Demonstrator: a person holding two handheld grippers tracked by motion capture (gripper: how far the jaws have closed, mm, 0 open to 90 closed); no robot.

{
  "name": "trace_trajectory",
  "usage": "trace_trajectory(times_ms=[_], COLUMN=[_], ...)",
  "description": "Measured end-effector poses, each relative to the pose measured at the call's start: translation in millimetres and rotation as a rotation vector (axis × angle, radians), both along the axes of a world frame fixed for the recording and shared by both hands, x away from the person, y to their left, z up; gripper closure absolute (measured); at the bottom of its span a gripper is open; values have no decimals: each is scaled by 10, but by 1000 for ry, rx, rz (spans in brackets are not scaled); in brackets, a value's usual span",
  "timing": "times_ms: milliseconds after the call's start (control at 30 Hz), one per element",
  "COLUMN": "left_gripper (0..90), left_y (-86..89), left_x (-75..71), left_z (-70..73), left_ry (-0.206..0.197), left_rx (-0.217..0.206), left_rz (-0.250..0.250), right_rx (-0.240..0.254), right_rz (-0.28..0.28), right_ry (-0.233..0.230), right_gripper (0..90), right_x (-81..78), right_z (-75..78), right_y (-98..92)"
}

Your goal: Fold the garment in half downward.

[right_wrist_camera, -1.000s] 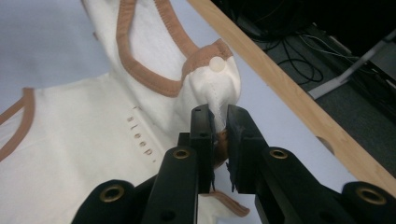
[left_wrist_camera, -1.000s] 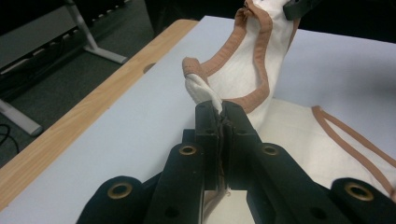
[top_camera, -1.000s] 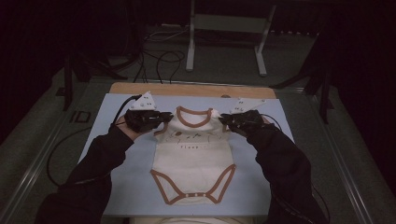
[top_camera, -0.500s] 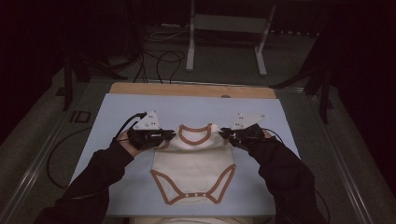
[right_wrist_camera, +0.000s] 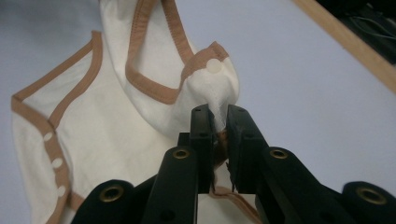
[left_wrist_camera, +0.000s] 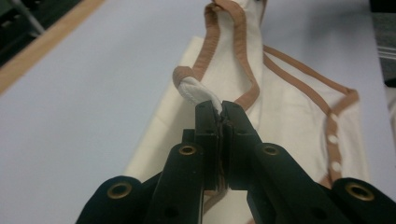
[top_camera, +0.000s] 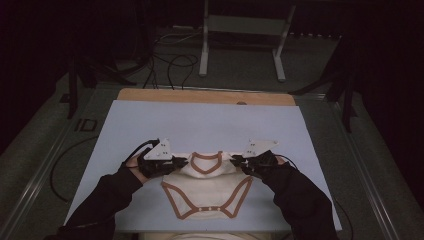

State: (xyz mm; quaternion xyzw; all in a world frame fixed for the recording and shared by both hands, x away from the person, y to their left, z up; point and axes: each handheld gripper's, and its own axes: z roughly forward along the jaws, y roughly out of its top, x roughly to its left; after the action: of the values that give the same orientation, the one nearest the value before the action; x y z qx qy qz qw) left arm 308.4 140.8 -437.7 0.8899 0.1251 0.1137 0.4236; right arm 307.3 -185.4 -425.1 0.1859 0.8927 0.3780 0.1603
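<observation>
- Bodysuit (top_camera: 210, 187), cream with brown trim, at the 6 o'clock edge of the counter (top_camera: 210, 125); its upper half is doubled toward the snap end.
- Left gripper (top_camera: 184, 162) and right gripper (top_camera: 235, 160): fingers clamped on one shoulder each.
- Step judged: folding top over bottom; next, lay the shoulders flat, then release.
- Counter pale blue, wood strip at 12 o'clock; dark room, cables (top_camera: 170, 62), metal stand (top_camera: 245, 30).

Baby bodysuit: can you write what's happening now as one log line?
left hand-held gripper: shut on bodysuit shoulder | right hand-held gripper: shut on other shoulder | bodysuit: neck end lifted, snap end on blue mat
</observation>
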Motion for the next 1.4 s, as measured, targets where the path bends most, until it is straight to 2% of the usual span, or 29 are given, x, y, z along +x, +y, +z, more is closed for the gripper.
trace_trajectory(times_ms=[133, 233, 333, 367, 400, 433, 567, 667, 700, 833, 933, 967, 1000, 1033, 1067, 1133, 1200, 1233, 1300, 1400], left_gripper=[860, 858, 856, 854, 854, 853, 844, 836, 826, 767, 760, 772, 787, 806, 827, 831, 831, 825, 756, 625], left_y=[16, 29, 38, 46, 46, 51, 68, 70, 69, 67, 69, 70, 72, 77, 85, 102, 109, 111, 111, 112], left_x=[-68, -183, -233, -287, -287, -316, -399, -453, -473, -515, -549, -552, -562, -569, -571, -567, -588, -594, -607, -644], left_z=[-113, -219, -267, -319, -319, -353, -450, -489, -504, -549, -575, -582, -588, -594, -600, -615, -633, -640, -662, -672], left_ry=[26, 40, 49, 56, 56, 57, 88, 102, 122, 138, 147, 153, 140, 140, 148, 155, 162, 166, 192, 200], left_rx=[-7, -11, -13, -14, -14, -10, -10, -1, -2, 7, 10, 24, 32, 30, 27, 26, 31, 33, 34, 36], left_rz=[-8, -41, -54, -71, -71, -75, -93, -115, -133, -164, -177, -179, -182, -181, -185, -187, -204, -215, -247, -262], right_rx=[6, 10, 16, 24, 24, 30, 26, 19, 20, 18, 13, 26, 20, 16, 27, 13, 25, 29, 35, 39], right_rz=[7, 23, 37, 46, 46, 42, 52, 60, 61, 70, 77, 60, 64, 68, 62, 65, 58, 55, 68, 70], right_ry=[20, 47, 61, 77, 77, 100, 129, 137, 146, 164, 169, 189, 189, 183, 208, 205, 216, 224, 225, 227], right_gripper=[812, 810, 808, 807, 807, 804, 776, 775, 768, 763, 753, 760, 762, 778, 780, 774, 742, 695, 630, 534], right_x=[-74, -176, -223, -264, -264, -305, -387, -433, -449, -538, -572, -595, -599, -608, -631, -649, -671, -682, -687, -680], right_z=[-87, -189, -246, -301, -301, -346, -430, -463, -470, -512, -534, -540, -551, -566, -569, -603, -616, -625, -643, -637], right_y=[-1, 19, 15, -2, -2, -16, -38, -47, -52, -72, -84, -86, -102, -115, -126, -149, -166, -179, -199, -216])
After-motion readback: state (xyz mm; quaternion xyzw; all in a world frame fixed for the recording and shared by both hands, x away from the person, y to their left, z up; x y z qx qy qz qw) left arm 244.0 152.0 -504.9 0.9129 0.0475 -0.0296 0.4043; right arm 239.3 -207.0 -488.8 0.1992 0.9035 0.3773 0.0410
